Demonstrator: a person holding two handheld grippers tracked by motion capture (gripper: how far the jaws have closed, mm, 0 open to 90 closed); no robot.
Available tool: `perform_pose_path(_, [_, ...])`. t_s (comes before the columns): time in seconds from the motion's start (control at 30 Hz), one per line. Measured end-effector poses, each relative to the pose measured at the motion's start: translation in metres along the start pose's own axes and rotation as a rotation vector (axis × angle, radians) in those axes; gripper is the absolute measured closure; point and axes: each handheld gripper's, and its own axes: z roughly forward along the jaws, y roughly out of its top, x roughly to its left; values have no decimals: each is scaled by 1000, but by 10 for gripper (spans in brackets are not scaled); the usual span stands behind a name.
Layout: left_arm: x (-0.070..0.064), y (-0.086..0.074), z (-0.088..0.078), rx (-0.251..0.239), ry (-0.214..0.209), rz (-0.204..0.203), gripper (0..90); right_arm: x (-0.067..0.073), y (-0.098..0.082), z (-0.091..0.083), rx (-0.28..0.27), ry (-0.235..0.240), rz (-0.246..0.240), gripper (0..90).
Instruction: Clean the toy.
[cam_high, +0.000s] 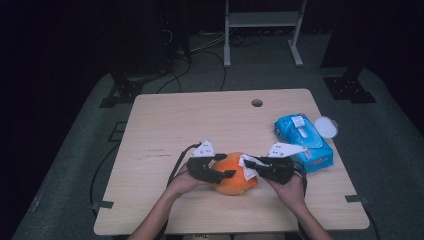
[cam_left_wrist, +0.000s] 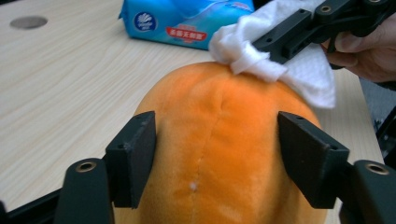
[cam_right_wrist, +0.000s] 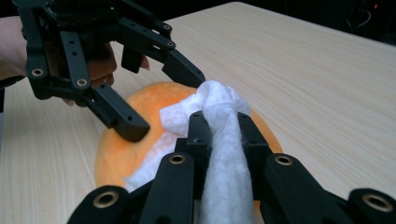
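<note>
From the high view, your left gripper (cam_high: 226, 166) sits on the near-left flank of the orange plush fruit (cam_high: 234, 181), which lies near the table's (cam_high: 200, 120) front edge, about midway across. Your right gripper (cam_high: 251, 167) meets the fruit from the other side with a white tissue (cam_high: 247, 166) bunched at its tip. A blue tissue pack (cam_high: 303, 141) lies just behind your right hand (cam_high: 289, 187), a white lid (cam_high: 325, 126) touching its far corner.

In the left gripper view, your jaws straddle the plush fruit (cam_left_wrist: 219, 154), one pad (cam_left_wrist: 133, 156) on each side against the orange fabric, so that's a grip on the fruit. The tissue (cam_left_wrist: 289, 70) rests on its far crown, pinched by the other gripper (cam_left_wrist: 254, 46), with the pack (cam_left_wrist: 187, 21) beyond.

In the right gripper view, your jaws are closed tight on the twisted tissue (cam_right_wrist: 222, 140), its wad pressed onto the fruit (cam_right_wrist: 126, 149). Your left gripper (cam_right_wrist: 163, 100) clasps the fruit's top from the upper left.
</note>
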Motion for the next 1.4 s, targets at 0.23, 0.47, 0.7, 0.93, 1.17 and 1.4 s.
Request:
perform_pose_path(0.23, [10,-5,-3,-12,13,-65,322,-10,-7,-2,31,16,57,782])
perform_pose_path(0.47, [11,-7,-4,-22,21,-72,321,7,2,1,8,75,-26,780])
perform_pose_path(0.7, [6,-5,-2,-16,3,-41,326,-12,-4,1,14,18,67,778])
perform_pose_path(0.93, [5,-5,-1,-19,5,-44,316,-4,-1,0,-2,66,35,778])
perform_pose_path(1.17, [-1,-4,1,-14,-6,-12,316,-5,0,1,2,41,37,778])
perform_pose_path(1.4, [-8,-2,6,-17,-11,22,301,-18,-7,-1,19,14,98,779])
